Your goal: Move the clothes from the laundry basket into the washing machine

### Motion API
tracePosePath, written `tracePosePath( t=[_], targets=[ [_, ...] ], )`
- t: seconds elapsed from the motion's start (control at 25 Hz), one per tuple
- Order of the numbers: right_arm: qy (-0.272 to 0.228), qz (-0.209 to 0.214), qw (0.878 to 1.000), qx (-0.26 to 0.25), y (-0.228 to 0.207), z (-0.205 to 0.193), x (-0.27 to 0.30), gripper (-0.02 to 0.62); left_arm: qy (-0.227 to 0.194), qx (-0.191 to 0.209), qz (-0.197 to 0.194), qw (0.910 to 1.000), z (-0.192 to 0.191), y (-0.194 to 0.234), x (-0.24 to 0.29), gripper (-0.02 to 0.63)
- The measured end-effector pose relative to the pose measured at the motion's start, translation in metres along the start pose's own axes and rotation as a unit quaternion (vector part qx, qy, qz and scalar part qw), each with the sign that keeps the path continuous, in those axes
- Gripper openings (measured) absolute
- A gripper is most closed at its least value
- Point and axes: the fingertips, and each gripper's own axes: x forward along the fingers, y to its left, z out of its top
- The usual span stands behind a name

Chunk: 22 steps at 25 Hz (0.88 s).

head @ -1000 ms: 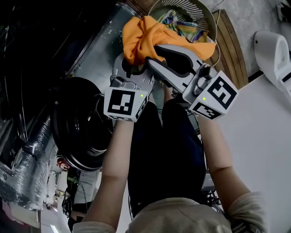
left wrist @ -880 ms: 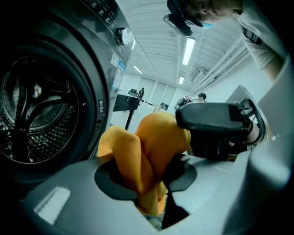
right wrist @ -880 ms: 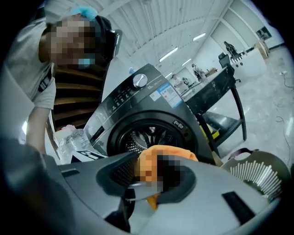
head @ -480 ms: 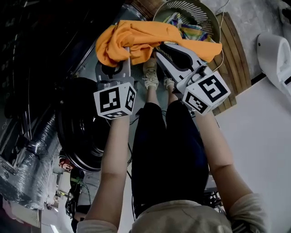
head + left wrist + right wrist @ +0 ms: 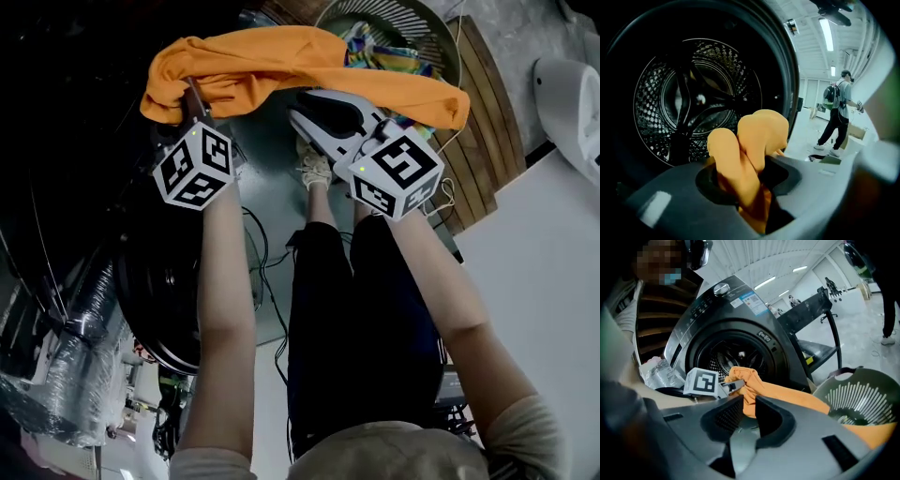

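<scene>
We see the left tongs point(image 5: 751, 180) clamped on one end of the orange garment point(image 5: 281, 56), right in front of the washing machine point(image 5: 740, 331) opening, while the right tongs point(image 5: 747, 411), just closing, pinch its middle, with its far end over the laundry basket point(image 5: 862, 394).

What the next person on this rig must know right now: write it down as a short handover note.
Left hand-held gripper: shut on one end of the orange garment, right in front of the open washing machine drum.
Right hand-held gripper: jaws have just been closing with a fold of the same garment between them; it looks gripped.
Laundry basket: multicoloured clothes inside.
Done: garment lifted out of the basket.
Left: push it into the drum, release, fetch the rest.
</scene>
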Motion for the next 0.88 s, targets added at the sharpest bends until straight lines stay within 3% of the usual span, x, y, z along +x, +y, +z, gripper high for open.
tracePosePath(
  t=[0.2, 0.4, 0.6, 0.68, 0.76, 0.88],
  targets=[
    [0.023, 0.025, 0.999, -0.002, 0.002, -0.014, 0.016, 0.086, -0.030, -0.024, 0.057, 0.9976, 0.028, 0.050, 0.033, 0.150],
    [0.026, 0.017, 0.999, 0.007, -0.006, -0.018, 0.020, 0.083, -0.050, -0.008, 0.054, 0.9972, 0.056, 0.056, 0.052, 0.150],
    [0.036, 0.016, 0.999, 0.017, -0.009, -0.027, 0.021, 0.073, -0.090, -0.024, 0.091, 0.9915, 0.086, 0.072, 0.067, 0.156],
    [0.039, 0.016, 0.999, 0.024, -0.007, -0.033, 0.018, 0.069, -0.078, -0.045, 0.077, 0.9930, 0.081, 0.070, 0.086, 0.187],
    [0.041, 0.012, 0.999, 0.030, -0.006, -0.038, 0.014, 0.069, -0.054, -0.085, 0.065, 0.9928, 0.070, 0.069, 0.100, 0.307],
    [0.050, 0.011, 0.998, 0.039, -0.003, -0.046, 0.011, 0.069, -0.044, -0.102, 0.072, 0.9912, 0.060, 0.071, 0.094, 0.323]
  ],
)
